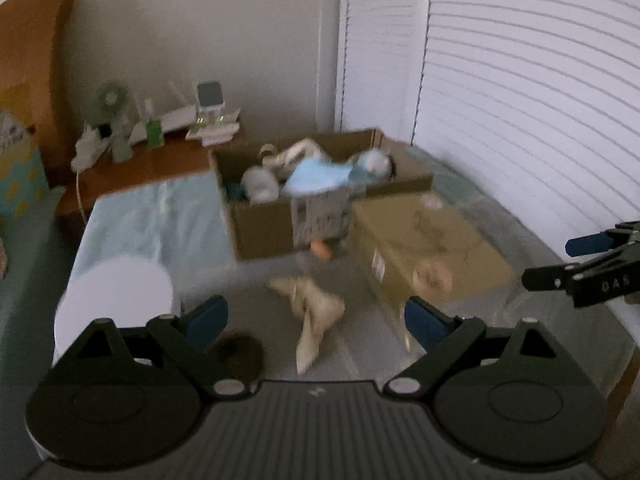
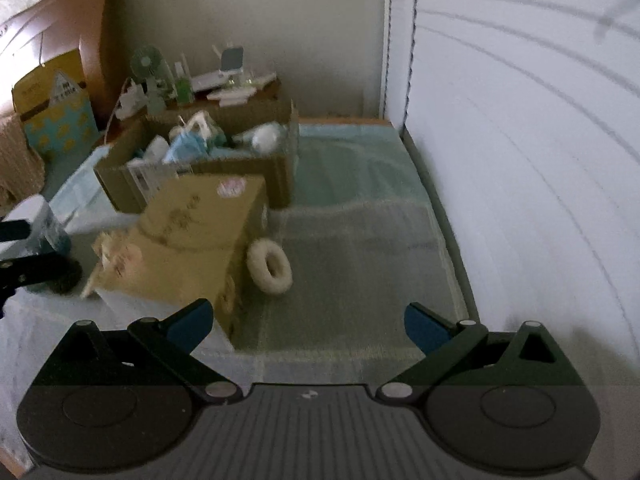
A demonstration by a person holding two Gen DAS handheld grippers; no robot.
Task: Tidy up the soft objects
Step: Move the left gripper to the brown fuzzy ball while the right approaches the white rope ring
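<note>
The open box on the bed already holds several soft things, but a beige cloth and a plush ring lie loose, with left tongs and right tongs both released and empty.

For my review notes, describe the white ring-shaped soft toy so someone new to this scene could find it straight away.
Start at the closed tan cardboard box lying on the green bed mat, in front of the open brown cardboard box full of soft items. The fluffy white ring-shaped toy sits at that closed box's right side, towards the window blinds. It alone has a doughnut hole, unlike the floppy beige plush on the other side.
</note>
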